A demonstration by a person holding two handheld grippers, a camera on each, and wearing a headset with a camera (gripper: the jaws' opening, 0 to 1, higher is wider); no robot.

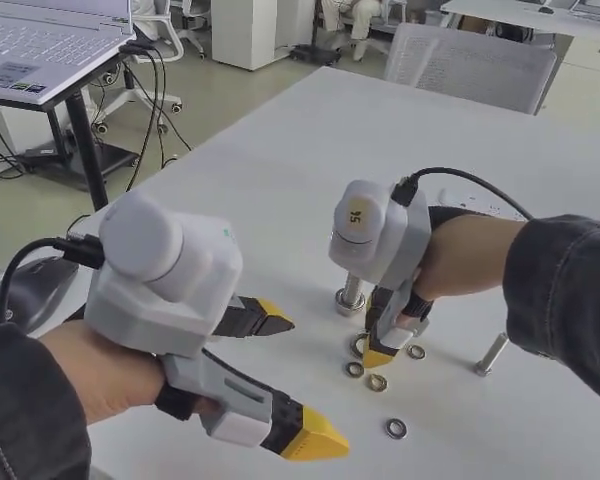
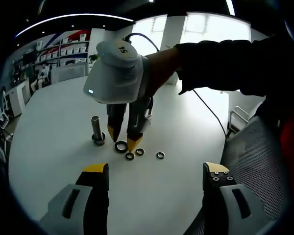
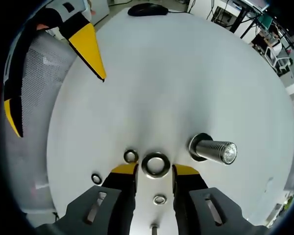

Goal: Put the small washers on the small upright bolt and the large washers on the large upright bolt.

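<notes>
Straddling the large washer [image 3: 155, 165], the right gripper [image 3: 155, 169] points steeply down at the white table [image 1: 280, 150]. Its two yellow-tipped jaws are parted, one tip on either side of the ring. In the right gripper view a thin gap shows on each side, so the washer is flanked, not pinched. The washer lies flat with its hole facing up.

The large bolt [image 3: 213, 150] stands just beside the washer, head on the table and long axis vertical. Its threaded end points up toward the right gripper's camera.

In the head view the small bolt [image 1: 490, 355] stands on the table well apart from the large bolt, on the other side of the right gripper and near the person's right sleeve [image 1: 570, 300]. Its shank appears to lean up and to the right in that picture.

Four small washers [image 1: 377, 382] lie flat and scattered on the table. Three are near the right gripper's tips and one lies nearer the person.

The left gripper [image 1: 300, 381] is held low at the person's near left, and its long axis points toward the washers. Its jaws are spread wide and hold nothing.

A laptop [image 1: 40, 40] sits on a stand beyond the table's left edge, and a mesh chair [image 1: 470, 65] is at the far edge.
</notes>
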